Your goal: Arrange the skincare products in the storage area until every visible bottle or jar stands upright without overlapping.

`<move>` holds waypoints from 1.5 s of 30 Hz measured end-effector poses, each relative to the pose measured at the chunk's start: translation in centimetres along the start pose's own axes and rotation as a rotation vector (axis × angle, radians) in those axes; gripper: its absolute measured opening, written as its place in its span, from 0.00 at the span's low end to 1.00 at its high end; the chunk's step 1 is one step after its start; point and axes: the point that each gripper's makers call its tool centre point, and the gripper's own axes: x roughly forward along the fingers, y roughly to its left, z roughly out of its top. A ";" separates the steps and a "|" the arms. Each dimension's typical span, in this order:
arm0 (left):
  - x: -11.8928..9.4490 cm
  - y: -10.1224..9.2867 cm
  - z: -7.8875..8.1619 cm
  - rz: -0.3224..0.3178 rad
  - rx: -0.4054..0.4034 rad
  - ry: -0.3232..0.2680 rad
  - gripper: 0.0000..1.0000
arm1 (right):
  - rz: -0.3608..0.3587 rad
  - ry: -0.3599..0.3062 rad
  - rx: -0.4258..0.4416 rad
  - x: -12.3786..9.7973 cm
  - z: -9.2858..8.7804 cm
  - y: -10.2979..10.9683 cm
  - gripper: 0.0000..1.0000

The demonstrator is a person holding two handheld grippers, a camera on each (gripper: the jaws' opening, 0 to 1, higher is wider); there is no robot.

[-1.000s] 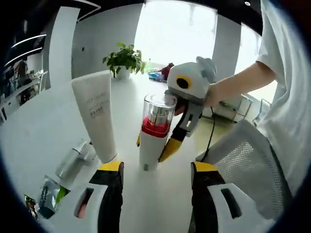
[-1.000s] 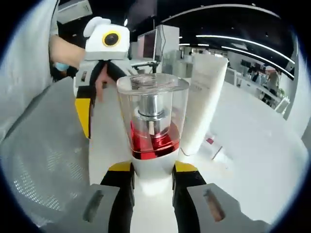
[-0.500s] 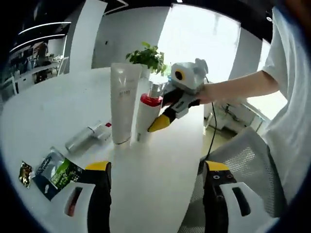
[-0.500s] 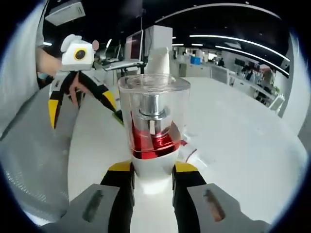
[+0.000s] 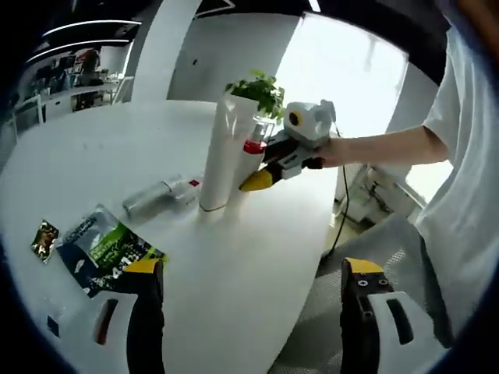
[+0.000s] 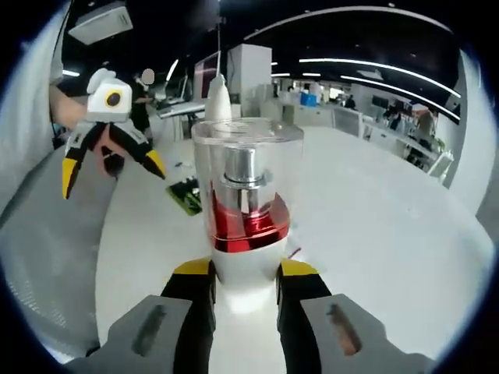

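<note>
Partly done: white tube (image 5: 222, 152) upright on the table (image 5: 257, 257), red-collared pump bottle (image 6: 246, 210) upright just beside it, clamped at its white base by right gripper (image 6: 245, 282). Left gripper (image 5: 249, 273) empty, jaws spread wide, well back from the pair. Remaining: small silver bottle (image 5: 160, 196) lying flat near the tube; sachets (image 5: 101, 249) flat nearer the edge.

Open-plan office. Ahead of right gripper: long strip lights (image 6: 374, 62) on dark ceiling, desk rows (image 6: 343, 117) with people, white column (image 6: 248, 74). Ahead of left gripper: big white table (image 5: 93, 164), potted plant (image 5: 261, 87), bright window (image 5: 351, 86); mesh chair (image 5: 327, 312) near its jaws.
</note>
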 end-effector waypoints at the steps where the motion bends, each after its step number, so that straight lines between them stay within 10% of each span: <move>1: 0.0 0.0 0.4 0.004 -0.008 -0.023 0.92 | 0.000 -0.003 0.003 0.0 0.0 0.0 0.29; 13: -0.3 -0.7 1.4 0.014 -0.023 -0.044 0.99 | -0.004 0.073 0.048 0.3 -0.9 0.2 0.40; 45: -7.5 1.1 1.2 0.198 -0.085 -0.145 0.97 | -0.236 -0.027 0.190 -6.3 1.4 2.0 0.60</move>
